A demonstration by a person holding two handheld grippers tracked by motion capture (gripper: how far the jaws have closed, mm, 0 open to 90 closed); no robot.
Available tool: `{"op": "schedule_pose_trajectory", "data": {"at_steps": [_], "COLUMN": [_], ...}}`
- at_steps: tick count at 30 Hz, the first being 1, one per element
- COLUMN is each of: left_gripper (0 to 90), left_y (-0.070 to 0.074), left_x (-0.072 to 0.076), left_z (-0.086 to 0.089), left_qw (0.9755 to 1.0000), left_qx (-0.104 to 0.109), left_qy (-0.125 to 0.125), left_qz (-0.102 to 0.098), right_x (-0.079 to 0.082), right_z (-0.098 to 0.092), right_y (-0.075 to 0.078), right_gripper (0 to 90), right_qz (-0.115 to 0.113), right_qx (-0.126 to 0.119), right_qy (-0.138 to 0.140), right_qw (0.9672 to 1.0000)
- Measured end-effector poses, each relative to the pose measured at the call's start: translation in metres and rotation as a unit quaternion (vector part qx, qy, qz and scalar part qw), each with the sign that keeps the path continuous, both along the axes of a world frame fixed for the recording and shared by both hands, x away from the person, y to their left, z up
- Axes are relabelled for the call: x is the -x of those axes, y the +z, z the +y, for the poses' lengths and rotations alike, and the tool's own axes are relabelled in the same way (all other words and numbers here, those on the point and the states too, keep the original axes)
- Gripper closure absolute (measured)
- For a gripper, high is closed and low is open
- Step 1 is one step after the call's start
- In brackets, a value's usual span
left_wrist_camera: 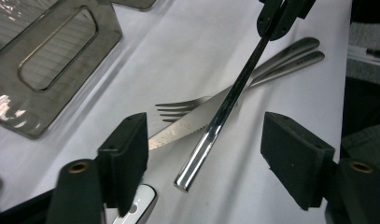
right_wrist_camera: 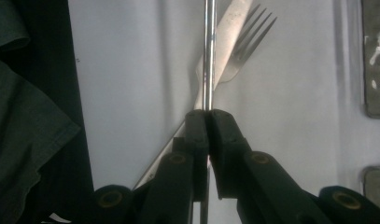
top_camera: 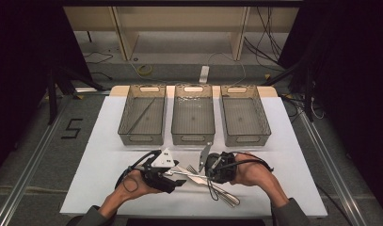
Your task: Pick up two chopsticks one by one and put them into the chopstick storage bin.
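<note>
The right hand-held gripper (right_wrist_camera: 207, 122) is closed tight on a thin metal rod (left_wrist_camera: 221, 114) and holds it above a knife (left_wrist_camera: 187, 128) and a fork (left_wrist_camera: 178, 108), which lie crossed on the table (top_camera: 109, 155) near its front edge. The left hand-held gripper (left_wrist_camera: 204, 161) is open; the free end of the rod is between its jaws, and they do not touch it.

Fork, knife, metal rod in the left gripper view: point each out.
fork (left_wrist_camera: 176, 110), left gripper view, on the tines.
knife (left_wrist_camera: 178, 132), left gripper view, on the serrated blade.
metal rod (left_wrist_camera: 215, 123), left gripper view, on the shaft's lower half.
</note>
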State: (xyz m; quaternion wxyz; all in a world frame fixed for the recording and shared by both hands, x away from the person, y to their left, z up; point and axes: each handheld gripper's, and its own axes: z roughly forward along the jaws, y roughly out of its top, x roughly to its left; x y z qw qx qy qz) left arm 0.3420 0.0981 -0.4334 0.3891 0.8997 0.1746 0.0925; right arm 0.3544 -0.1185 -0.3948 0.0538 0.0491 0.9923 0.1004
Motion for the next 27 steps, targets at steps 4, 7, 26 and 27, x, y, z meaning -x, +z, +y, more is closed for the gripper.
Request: {"op": "schedule_pose_trajectory", "data": {"at_steps": [4,7,26,27], "left_gripper": [38.0,41.5,74.6,75.5], "left_y": [0.0,-0.002,-0.004,-0.004], "left_x": [0.003,0.005,0.012,0.013], "left_z": [-0.003,-0.005,-0.01,-0.01], "left_qw": [0.9997,0.9994,0.9954,0.9949], "left_qx": [-0.01,-0.019,-0.045,-0.045], "left_qy": [-0.019,-0.029,-0.084,-0.089], "left_qz": [-0.009,-0.01,-0.013,-0.014], "right_x": [0.002,0.003,0.009,0.01], "right_z": [0.002,0.004,0.007,0.006], "right_y": [-0.002,-0.002,-0.003,-0.004], "right_gripper": [86.5,86.5,86.4,86.4], "right_qz": [0.0,-0.002,0.008,0.008], "right_qx": [0.0,0.001,0.007,0.007], "right_qy": [0.013,0.021,0.046,0.048], "right_qw": [0.9999,0.9998,0.9989,0.9988]}}
